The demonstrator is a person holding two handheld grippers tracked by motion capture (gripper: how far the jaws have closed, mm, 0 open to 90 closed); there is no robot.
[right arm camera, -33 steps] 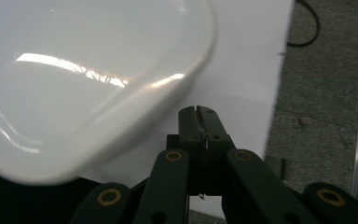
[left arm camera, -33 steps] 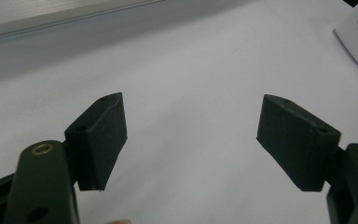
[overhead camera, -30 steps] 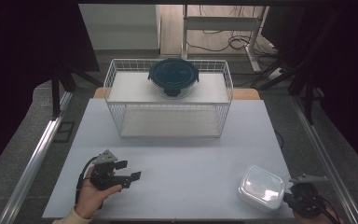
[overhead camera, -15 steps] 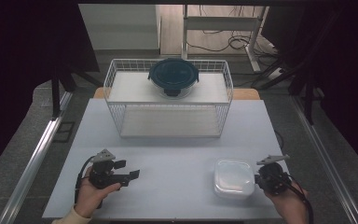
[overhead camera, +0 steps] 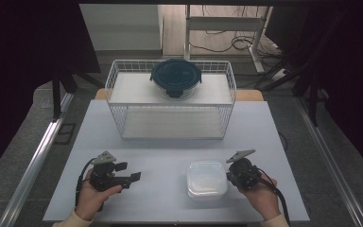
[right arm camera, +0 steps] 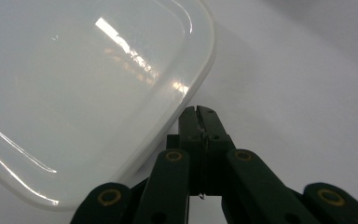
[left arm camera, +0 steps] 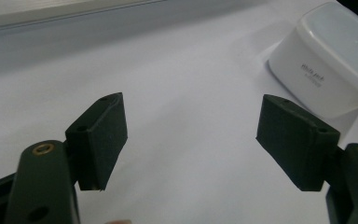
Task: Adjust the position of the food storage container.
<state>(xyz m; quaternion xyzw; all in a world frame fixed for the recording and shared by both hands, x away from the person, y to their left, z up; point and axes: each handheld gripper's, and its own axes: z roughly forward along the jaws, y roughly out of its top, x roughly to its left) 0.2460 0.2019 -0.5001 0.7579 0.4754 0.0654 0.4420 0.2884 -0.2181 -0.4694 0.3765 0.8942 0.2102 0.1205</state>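
We see the white lidded container on the near right of the table, shifted leftward from a second ago. Our right gripper, jaws pressed together, touches its side; our left gripper gapes wide. A dark round container sits atop the wire basket.

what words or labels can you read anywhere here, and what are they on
White container: a small dark print on its side wall in the left gripper view, too small and blurred to read.
Dark round lid on the wire basket: no lettering can be made out.
Left gripper and right gripper: no readable marks.
Nothing else carries text that can be read.
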